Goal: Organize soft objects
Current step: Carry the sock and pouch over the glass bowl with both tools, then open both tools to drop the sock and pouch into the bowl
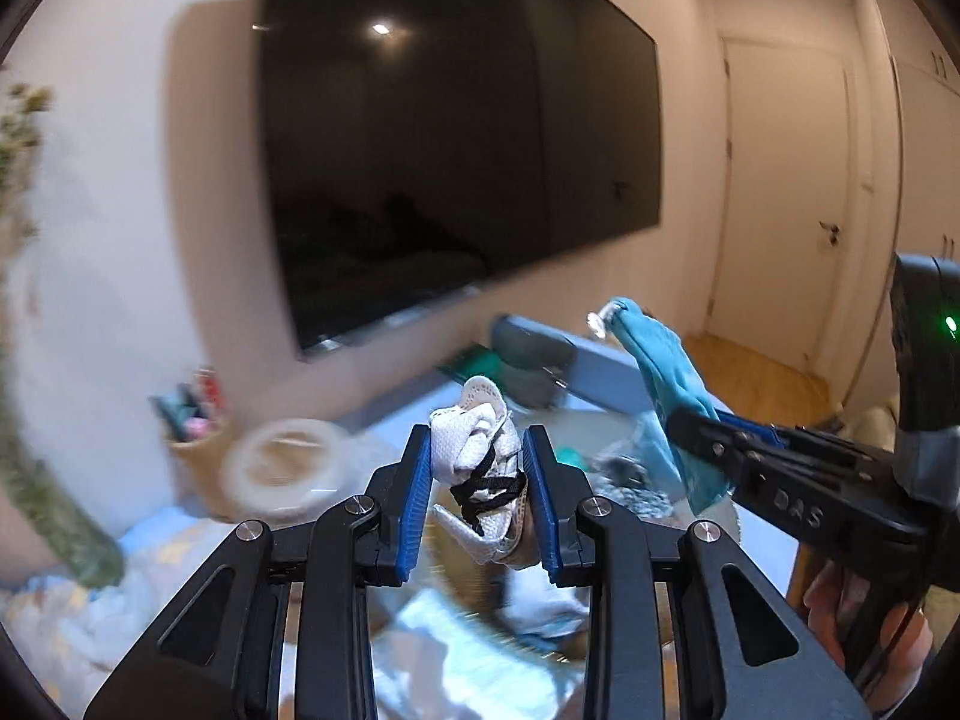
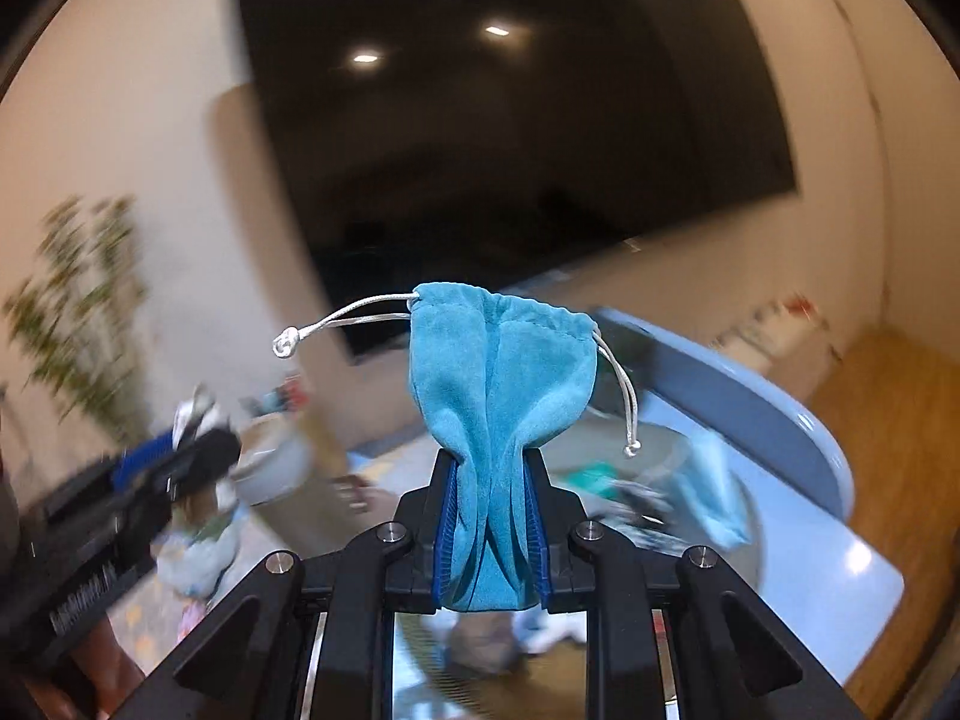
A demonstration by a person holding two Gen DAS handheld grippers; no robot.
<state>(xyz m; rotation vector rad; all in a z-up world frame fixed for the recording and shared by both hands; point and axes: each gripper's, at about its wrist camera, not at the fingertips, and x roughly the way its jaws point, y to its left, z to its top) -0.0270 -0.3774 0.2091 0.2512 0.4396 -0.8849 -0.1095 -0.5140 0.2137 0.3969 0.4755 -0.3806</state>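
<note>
A large dark flat-screen television [image 1: 456, 162] hangs on a cream plaster wall [image 1: 132, 180], its glass mirroring two round ceiling lights [image 2: 366, 57]. To the right stands a plain cream door [image 1: 786, 198] with a dark lever handle [image 1: 831, 231], beside tall cupboard fronts. Light wooden plank flooring [image 2: 888, 432] runs along the right. A blurred leafy green plant [image 2: 84, 294] stands at the left wall. A pale blue counter [image 2: 828, 588] fills the foreground.
</note>
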